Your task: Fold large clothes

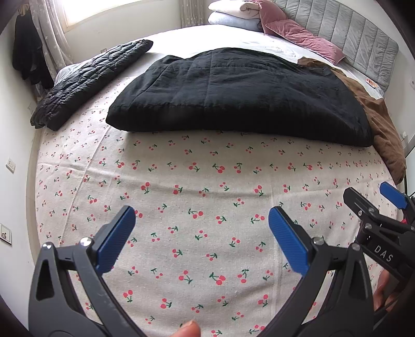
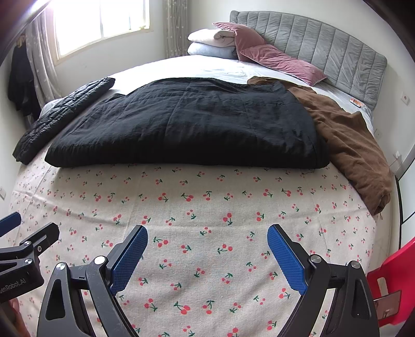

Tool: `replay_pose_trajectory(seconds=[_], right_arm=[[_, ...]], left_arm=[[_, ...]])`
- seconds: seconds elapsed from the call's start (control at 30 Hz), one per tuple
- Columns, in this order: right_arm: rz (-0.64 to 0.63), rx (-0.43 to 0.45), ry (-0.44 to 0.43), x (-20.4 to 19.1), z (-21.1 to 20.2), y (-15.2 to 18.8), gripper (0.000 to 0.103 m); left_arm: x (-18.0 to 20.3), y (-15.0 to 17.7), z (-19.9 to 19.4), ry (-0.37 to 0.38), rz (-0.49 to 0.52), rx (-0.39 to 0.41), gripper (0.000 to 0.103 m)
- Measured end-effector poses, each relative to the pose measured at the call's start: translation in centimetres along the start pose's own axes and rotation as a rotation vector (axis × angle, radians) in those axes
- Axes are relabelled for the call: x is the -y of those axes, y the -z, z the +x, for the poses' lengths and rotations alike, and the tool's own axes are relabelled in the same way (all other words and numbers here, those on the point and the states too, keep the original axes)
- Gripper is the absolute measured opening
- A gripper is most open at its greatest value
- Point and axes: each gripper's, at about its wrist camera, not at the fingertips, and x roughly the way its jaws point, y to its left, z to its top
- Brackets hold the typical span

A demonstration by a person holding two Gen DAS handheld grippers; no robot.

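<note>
- Bedroom setup from the left wrist view: a bed (image 1: 207, 246) with a cherry-print sheet, grey padded headboard (image 1: 345, 31) at the far end, pink pillows (image 1: 303, 36) and a folded white stack (image 1: 233, 13) up there too.
- Same view, the big black quilted garment (image 1: 233, 96) lies folded across the middle of the bed, brown garment (image 1: 381, 124) poking out on its right, a black puffer jacket (image 1: 88, 83) off to its left.
- Left tongs (image 1: 202, 233) hover over bare sheet, blue pads wide apart, holding nothing. Right tongs (image 1: 373, 197) peek in at the right edge, also spread.
- Right wrist view: black quilted garment (image 2: 186, 121) sits well ahead of the right tongs (image 2: 207, 248), which gape apart and empty over the sheet.
- Left tongs (image 2: 23, 228) show at the left edge, red chair (image 2: 394, 274) at the right.
</note>
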Motion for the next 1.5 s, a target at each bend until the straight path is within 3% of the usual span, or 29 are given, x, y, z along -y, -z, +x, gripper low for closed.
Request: replay_pose_trajectory(seconds=[1.5], right_arm=[[0.000, 0.000, 0.004, 0.01, 0.02, 0.15, 0.095]], left_arm=[[-0.04, 0.13, -0.33, -0.016, 0.011, 0.010, 0.102]])
